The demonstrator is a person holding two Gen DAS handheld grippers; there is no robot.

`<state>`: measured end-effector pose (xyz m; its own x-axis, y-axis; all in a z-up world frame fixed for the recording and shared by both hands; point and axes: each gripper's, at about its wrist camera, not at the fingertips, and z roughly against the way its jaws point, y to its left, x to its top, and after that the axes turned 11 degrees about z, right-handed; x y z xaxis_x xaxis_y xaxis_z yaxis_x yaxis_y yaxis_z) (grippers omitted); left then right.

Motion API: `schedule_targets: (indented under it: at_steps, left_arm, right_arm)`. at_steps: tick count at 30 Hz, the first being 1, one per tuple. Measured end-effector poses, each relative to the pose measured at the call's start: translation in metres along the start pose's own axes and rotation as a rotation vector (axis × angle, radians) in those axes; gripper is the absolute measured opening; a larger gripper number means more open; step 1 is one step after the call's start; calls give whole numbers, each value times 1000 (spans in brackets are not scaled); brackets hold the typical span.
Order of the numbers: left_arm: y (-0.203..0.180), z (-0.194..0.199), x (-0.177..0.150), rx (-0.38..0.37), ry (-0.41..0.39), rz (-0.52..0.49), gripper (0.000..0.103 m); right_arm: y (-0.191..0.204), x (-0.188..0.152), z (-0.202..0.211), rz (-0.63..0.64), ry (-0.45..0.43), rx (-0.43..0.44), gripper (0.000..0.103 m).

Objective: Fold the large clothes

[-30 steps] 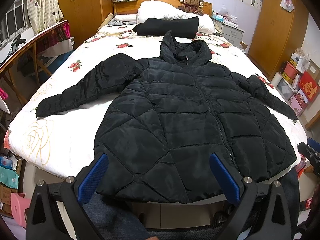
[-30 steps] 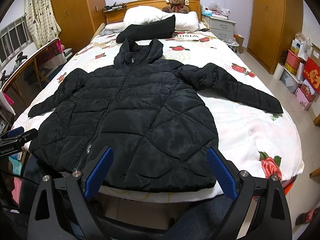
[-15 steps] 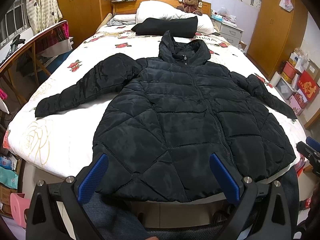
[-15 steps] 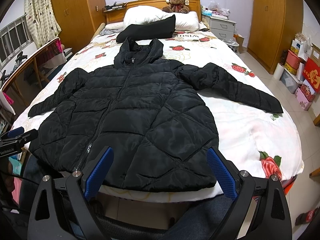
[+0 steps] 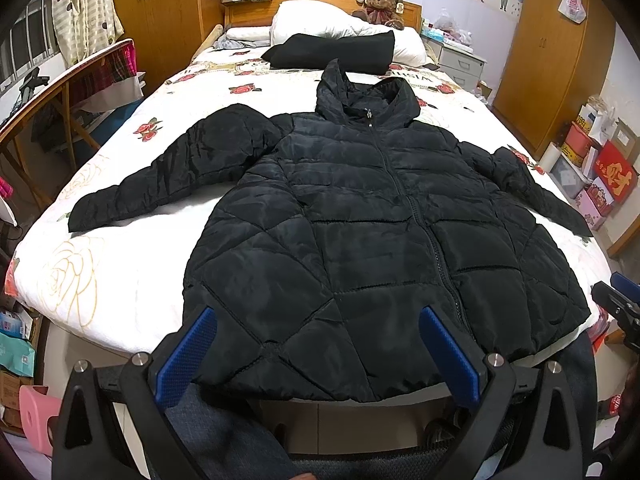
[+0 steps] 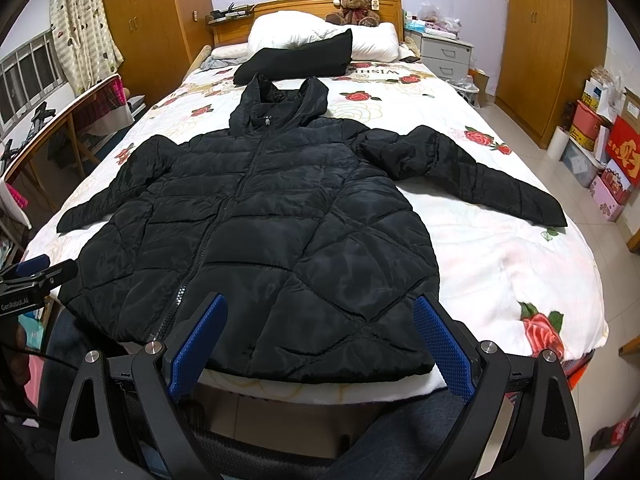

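Observation:
A black quilted hooded jacket [image 5: 360, 216] [image 6: 256, 216] lies flat, zipped, front up on the bed, both sleeves spread out and its hem at the near bed edge. My left gripper [image 5: 316, 344] hovers open just before the hem's left half, with nothing between its blue pads. My right gripper [image 6: 320, 340] stands open before the hem's right half, also holding nothing. Each gripper's tip shows at the edge of the other's view: the right one [image 5: 620, 300] and the left one [image 6: 36, 276].
The bed [image 5: 100, 280] has a white rose-print cover [image 6: 500, 264]. A folded black garment [image 5: 336, 54], pillows and a teddy bear [image 6: 356, 4] lie at the headboard. A wooden desk [image 5: 48, 92] stands left; wardrobes, a nightstand and boxes [image 6: 600, 140] stand right. A person's legs are below.
The left wrist view has shifted slightly, so the jacket sits a little higher and left in it. The jacket lies unmoved and both grippers stay open.

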<state>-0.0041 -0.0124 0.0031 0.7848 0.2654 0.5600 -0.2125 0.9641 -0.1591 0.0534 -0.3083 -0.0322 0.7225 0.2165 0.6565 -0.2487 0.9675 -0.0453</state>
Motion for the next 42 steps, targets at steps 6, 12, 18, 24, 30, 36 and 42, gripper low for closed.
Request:
schedule_targets:
  at_steps: [6, 12, 18, 24, 30, 36, 42]
  left_arm:
    - [-1, 0, -1, -1, 1, 1, 102]
    - [0, 0, 0, 0, 1, 0, 102]
    - [0, -1, -1, 0, 1, -1, 102]
    - [1, -1, -1, 0, 1, -2, 102]
    - [5, -6, 0, 3, 8, 3, 102]
    - [21, -17, 11, 3, 20, 36, 102]
    - [47, -32, 27, 31, 5, 77, 102]
  right_arm:
    - [0, 0, 0, 0, 1, 1, 95]
    - [0, 0, 0, 0, 0, 0, 95]
    - [0, 0, 0, 0, 1, 0, 95]
    - [-1, 0, 1, 1, 2, 2, 95]
    - [12, 3, -7, 13, 6, 14, 95]
    - [17, 16, -13, 36, -9, 39, 95]
    - [29, 36, -28, 71, -19, 95, 95]
